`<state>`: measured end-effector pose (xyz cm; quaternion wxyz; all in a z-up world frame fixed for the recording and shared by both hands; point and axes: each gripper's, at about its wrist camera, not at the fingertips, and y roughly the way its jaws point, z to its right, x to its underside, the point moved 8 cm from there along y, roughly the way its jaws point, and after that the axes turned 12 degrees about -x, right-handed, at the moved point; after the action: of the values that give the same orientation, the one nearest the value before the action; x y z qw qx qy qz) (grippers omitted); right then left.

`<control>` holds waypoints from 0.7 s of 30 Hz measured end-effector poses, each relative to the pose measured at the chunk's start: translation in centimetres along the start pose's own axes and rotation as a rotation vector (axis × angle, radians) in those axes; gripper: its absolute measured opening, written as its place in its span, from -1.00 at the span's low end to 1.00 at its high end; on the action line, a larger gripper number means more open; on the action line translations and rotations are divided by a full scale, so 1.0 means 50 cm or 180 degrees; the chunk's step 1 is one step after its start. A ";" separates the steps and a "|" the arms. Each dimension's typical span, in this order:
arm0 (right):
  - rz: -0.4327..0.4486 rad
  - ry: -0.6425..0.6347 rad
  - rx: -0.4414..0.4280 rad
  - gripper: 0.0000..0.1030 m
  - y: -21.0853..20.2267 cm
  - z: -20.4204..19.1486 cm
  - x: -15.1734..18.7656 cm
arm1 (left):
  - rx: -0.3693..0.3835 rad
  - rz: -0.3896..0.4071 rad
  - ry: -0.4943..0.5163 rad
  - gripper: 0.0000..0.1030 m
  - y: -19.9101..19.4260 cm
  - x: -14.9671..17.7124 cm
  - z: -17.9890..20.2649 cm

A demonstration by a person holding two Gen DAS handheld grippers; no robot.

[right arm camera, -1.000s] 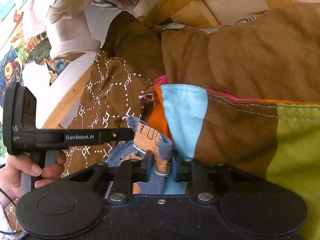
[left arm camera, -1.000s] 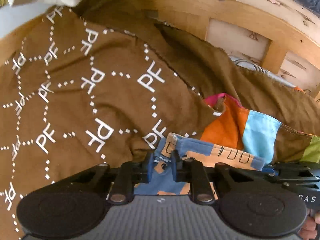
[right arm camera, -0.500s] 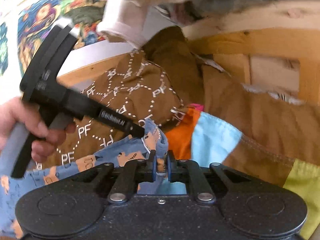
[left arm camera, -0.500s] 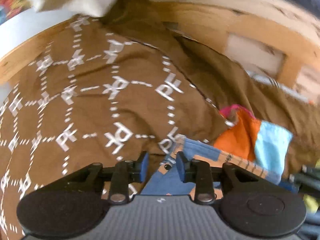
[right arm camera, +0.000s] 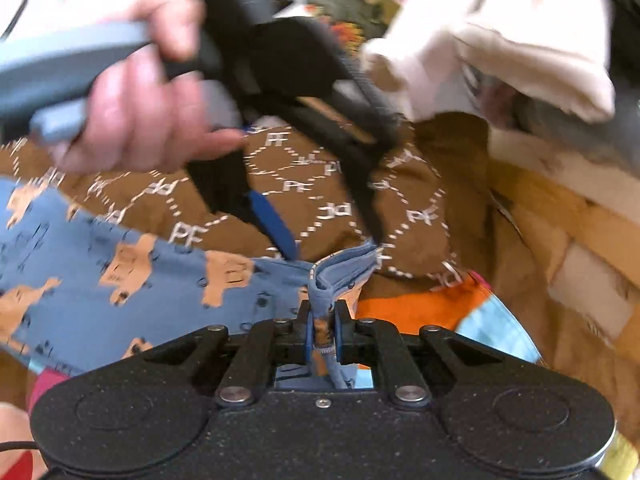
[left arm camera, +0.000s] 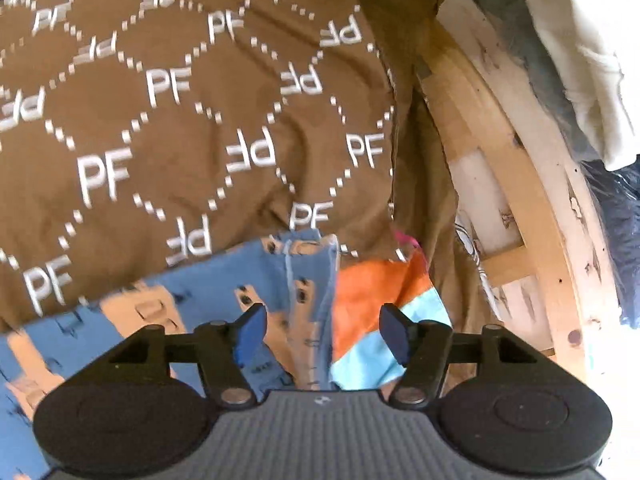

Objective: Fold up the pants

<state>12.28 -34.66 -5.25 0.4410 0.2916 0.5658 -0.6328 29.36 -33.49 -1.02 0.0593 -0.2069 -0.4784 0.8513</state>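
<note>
The pants (left arm camera: 224,312) are blue with tan printed shapes and lie on a brown "PF" patterned cloth (left arm camera: 180,120). My left gripper (left arm camera: 322,330) is open, its jaws wide apart just above the pants' folded edge, holding nothing. It also shows in the right wrist view (right arm camera: 332,236), held in a hand, fingertips just above the cloth. My right gripper (right arm camera: 321,334) is shut on a bunched edge of the pants (right arm camera: 160,280), which spread out to the left.
A multicoloured patchwork cloth (left arm camera: 376,312) with orange and light blue patches lies right of the pants. A wooden frame (left arm camera: 516,200) runs along the right. White fabric (right arm camera: 500,36) is piled at the back.
My left gripper has let go of the pants and opened wide, then lifted off. My right gripper kept its hold and both views swung round as the pants spread out to the left.
</note>
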 end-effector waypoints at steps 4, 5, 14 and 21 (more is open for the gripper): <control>-0.0019 -0.0181 -0.0026 -0.79 0.000 -0.024 -0.002 | -0.0241 0.0111 0.0035 0.08 0.012 0.003 -0.002; -0.0025 -0.0232 -0.0029 -0.79 -0.001 -0.030 -0.001 | -0.0288 0.0122 0.0054 -0.08 0.012 0.011 -0.003; -0.0059 -0.0668 -0.0087 -0.80 -0.003 -0.086 -0.001 | -0.0285 0.0084 -0.0373 -0.75 0.000 0.033 -0.068; -0.0060 -0.0888 -0.0227 -0.80 -0.005 -0.133 -0.002 | -0.0068 0.0255 -0.0597 -0.80 -0.038 0.063 -0.123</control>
<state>11.25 -28.19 -6.32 0.5195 0.1797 0.5238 -0.6507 28.82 -26.67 -3.18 -0.0221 -0.1459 -0.4823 0.8635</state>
